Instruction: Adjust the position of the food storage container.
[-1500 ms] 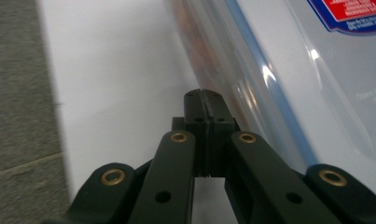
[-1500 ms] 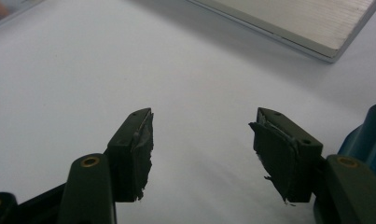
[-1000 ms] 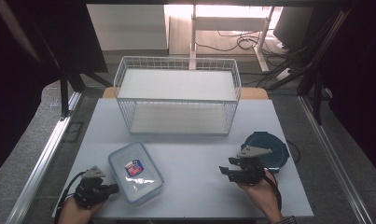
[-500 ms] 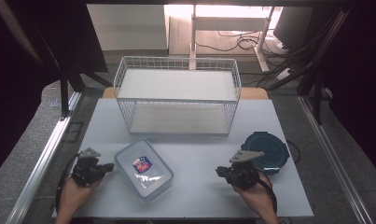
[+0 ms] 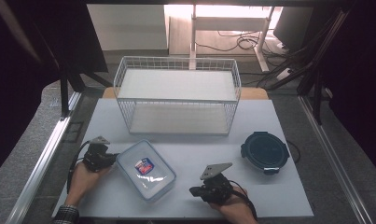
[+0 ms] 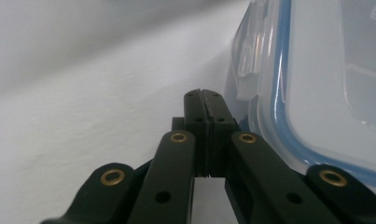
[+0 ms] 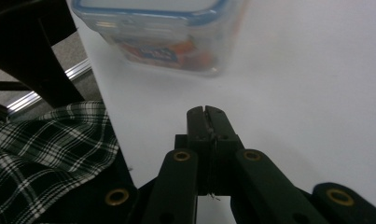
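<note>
A clear rectangular box (image 5: 146, 170) with a blue-sealed lid and a red-labelled packet inside lies at the front left of the white table. My left gripper (image 5: 113, 158) is shut, with its tips at the box's left side. In the left gripper view the closed jaws (image 6: 203, 95) lie beside the box's lid clasp (image 6: 251, 51). My right gripper (image 5: 193, 190) points left at the box from the front middle. Its jaws (image 7: 205, 112) have just closed, empty, a short gap from the box (image 7: 162, 28).
A white wire basket (image 5: 176, 95) stands at the back middle of the table. A dark round lidded container (image 5: 265, 151) rests at the right. A plaid sleeve (image 7: 45, 154) and the table's front edge are beside my right gripper.
My right gripper left the dark round container, moved left and closed its jaws. My left gripper moved away from the front edge to the box's left side. The box shifted slightly right.
</note>
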### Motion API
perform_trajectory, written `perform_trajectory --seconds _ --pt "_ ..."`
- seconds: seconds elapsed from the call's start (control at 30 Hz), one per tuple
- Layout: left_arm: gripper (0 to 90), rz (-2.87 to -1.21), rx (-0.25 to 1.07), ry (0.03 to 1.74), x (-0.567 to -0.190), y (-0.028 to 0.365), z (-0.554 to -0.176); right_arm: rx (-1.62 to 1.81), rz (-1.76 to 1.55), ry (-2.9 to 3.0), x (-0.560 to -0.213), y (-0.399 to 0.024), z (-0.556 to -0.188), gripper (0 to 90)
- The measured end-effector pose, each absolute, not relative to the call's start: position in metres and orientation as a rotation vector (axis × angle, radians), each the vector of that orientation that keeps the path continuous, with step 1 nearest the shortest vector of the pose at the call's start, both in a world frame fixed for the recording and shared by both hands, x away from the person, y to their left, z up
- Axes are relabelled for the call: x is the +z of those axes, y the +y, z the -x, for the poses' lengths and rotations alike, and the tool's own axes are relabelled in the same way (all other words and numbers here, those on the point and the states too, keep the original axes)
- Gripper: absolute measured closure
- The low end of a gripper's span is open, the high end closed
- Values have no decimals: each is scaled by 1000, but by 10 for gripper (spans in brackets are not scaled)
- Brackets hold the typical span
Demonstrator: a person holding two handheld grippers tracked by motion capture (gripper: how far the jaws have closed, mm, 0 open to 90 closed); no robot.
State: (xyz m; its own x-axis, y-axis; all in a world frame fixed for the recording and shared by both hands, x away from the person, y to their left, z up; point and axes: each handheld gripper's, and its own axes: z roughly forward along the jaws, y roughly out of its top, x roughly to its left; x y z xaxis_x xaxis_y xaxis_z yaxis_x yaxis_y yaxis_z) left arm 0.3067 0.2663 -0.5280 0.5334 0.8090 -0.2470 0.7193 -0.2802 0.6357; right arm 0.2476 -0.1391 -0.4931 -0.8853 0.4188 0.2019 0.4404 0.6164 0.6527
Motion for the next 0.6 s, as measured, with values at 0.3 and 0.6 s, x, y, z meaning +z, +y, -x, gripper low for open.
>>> perform_trajectory --seconds 0.3,0.6 --pt "900 -2134 77 1121 -524 224 -296 -1087 798 -2822 -498 -137 -247 890" --pt "900 -2191 7 1070 -524 195 -288 -1118 1073 -2832 -497 -172 -272 891"
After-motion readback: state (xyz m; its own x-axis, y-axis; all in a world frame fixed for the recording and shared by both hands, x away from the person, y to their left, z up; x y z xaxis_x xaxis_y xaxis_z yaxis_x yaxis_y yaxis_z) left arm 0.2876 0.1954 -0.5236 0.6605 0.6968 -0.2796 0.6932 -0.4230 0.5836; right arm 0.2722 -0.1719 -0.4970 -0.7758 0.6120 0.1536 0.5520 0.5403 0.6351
